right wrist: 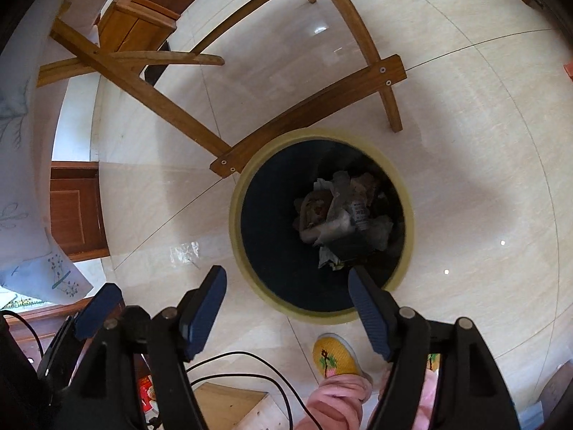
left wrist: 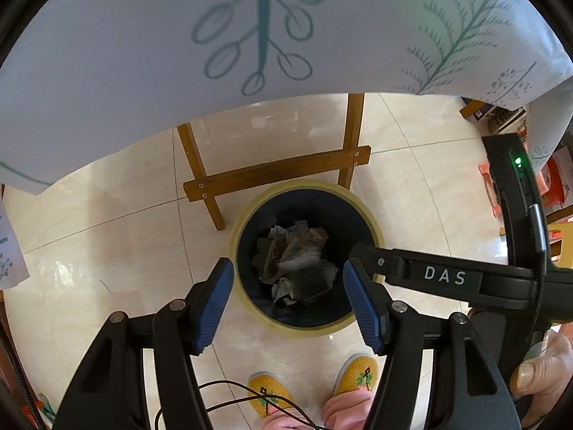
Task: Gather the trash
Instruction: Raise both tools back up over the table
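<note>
A round bin with a pale yellow rim [left wrist: 299, 185] [right wrist: 236, 222] stands on the tiled floor, dark inside. Crumpled paper and wrapper trash [left wrist: 293, 261] [right wrist: 340, 215] lies at its bottom. My left gripper [left wrist: 287, 268] hangs over the bin, pointing steeply down, its blue pads apart with nothing between them. My right gripper [right wrist: 286, 276] is also open and empty, above the bin's near edge. In the left wrist view its black body marked DAS [left wrist: 444, 277] reaches in from the right. One blue pad of the left gripper [right wrist: 104, 301] shows at the right wrist view's lower left.
A wooden table's legs and cross brace [left wrist: 275, 172] [right wrist: 308, 114] stand right behind the bin. A white cloth with green leaf prints [left wrist: 250, 36] hangs over it. The person's yellow slippers [left wrist: 354, 372] [right wrist: 335, 354] are just in front, with a black cable [right wrist: 250, 354]. A brown cabinet [right wrist: 75, 208] is at left.
</note>
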### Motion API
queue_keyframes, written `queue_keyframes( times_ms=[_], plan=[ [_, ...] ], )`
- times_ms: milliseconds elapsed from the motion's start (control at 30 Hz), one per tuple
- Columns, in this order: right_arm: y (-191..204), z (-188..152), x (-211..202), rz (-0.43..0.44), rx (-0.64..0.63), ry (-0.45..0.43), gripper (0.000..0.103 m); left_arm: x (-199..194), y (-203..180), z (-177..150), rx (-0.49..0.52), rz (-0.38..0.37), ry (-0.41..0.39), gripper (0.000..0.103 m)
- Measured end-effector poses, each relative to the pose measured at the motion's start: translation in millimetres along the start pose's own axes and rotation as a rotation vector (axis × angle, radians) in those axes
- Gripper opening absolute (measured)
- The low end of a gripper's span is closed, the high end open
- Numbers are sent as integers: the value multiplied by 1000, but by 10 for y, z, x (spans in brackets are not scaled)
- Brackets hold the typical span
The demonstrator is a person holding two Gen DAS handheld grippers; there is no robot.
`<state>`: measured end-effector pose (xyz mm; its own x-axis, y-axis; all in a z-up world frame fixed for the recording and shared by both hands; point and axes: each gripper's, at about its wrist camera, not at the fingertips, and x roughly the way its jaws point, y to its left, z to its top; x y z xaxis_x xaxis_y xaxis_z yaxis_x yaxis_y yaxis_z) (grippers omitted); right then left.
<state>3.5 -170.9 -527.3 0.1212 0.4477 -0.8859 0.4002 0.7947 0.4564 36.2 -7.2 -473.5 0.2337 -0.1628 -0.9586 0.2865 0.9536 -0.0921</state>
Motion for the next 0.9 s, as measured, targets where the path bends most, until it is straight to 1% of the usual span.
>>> queue_keyframes(
  times_ms=[200,367,433,667,900],
  plan=[
    [92,-92,-197,15,-12,-11,71,-236,42,-26,-31,9,-18,62],
    [259,-198,-553,27,-42,-36,71,-687,92,1,-57,12,-60,62],
    [357,-260,-761,25,-63,-50,71,-885,98,19,-60,13,-76,62],
    [718,-459,-1596,29,-136,-101,71,-1819,10,134,-58,1,-152,62],
    [1127,-637,-2564,35,-238,-177,71,-2764,-110,239,-75,-38,-221,62]
  ],
)
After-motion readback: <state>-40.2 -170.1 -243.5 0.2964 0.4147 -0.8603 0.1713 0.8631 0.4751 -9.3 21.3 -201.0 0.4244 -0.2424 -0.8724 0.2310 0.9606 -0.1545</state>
